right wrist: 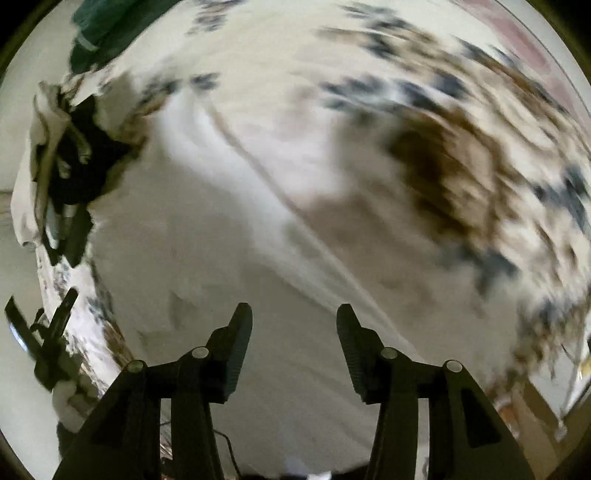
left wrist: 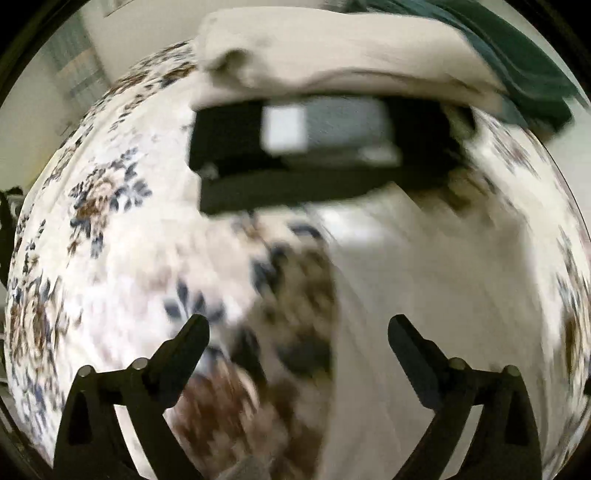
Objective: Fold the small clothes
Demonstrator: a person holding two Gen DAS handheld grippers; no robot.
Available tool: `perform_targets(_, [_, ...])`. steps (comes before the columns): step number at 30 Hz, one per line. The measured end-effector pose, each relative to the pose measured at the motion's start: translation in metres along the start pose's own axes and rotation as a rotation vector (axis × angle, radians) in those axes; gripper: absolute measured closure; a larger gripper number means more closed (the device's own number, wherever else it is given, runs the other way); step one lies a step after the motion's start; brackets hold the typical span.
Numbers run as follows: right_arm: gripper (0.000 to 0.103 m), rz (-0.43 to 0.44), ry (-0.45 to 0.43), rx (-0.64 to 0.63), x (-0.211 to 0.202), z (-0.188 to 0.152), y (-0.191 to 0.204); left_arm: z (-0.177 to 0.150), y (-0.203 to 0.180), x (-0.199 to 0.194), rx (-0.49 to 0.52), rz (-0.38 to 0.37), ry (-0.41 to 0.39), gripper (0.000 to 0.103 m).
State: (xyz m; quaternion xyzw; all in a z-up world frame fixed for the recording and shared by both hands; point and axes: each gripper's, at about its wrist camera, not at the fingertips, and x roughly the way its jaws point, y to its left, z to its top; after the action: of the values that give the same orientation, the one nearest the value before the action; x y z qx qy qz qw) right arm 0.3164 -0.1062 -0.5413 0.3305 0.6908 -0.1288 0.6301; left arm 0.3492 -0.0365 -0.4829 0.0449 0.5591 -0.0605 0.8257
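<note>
A white garment (right wrist: pixel 221 258) lies spread on the floral bedspread (right wrist: pixel 461 166), blurred, with a long seam running across it. My right gripper (right wrist: pixel 293 317) hovers over it, its jaws partly open with nothing between them. In the left wrist view the same white garment (left wrist: pixel 406 277) fills the right middle, lying over the floral bedspread (left wrist: pixel 110 221). My left gripper (left wrist: pixel 297 328) stands wide open above the garment's edge and holds nothing. Beyond it lies a folded black garment (left wrist: pixel 229 155) with a pale printed panel.
A folded cream cloth (left wrist: pixel 332 48) sits behind the black garment, with a dark green cloth (left wrist: pixel 524 74) beside it. In the right wrist view a heap of black and cream clothes (right wrist: pixel 74 166) lies at the left, with the green cloth (right wrist: pixel 103 26) above it. A black device (right wrist: pixel 44 347) pokes in at lower left.
</note>
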Motion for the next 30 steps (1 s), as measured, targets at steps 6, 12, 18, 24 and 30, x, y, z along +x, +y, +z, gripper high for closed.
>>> perform_targets(6, [0.053, -0.018, 0.04, 0.047, -0.017, -0.034, -0.098, -0.077, -0.118, -0.028, 0.12, -0.128, 0.187, 0.003])
perform_targets(12, [0.053, 0.001, 0.042, 0.081, -0.031, -0.036, -0.188, -0.166, -0.26, -0.047, 0.141, -0.28, 0.395, 0.003])
perform_targets(18, [0.053, 0.011, 0.027, 0.128, -0.042, -0.029, -0.263, -0.244, -0.376, -0.025, 0.048, -0.323, 0.583, 0.004])
perform_targets(24, [0.053, 0.023, 0.025, 0.131, -0.046, -0.006, -0.289, -0.274, -0.404, -0.007, 0.147, -0.167, 0.534, 0.077])
perform_targets(30, [0.053, 0.117, 0.032, 0.045, -0.047, 0.05, -0.242, -0.26, -0.35, -0.051, 0.094, -0.259, 0.455, 0.101])
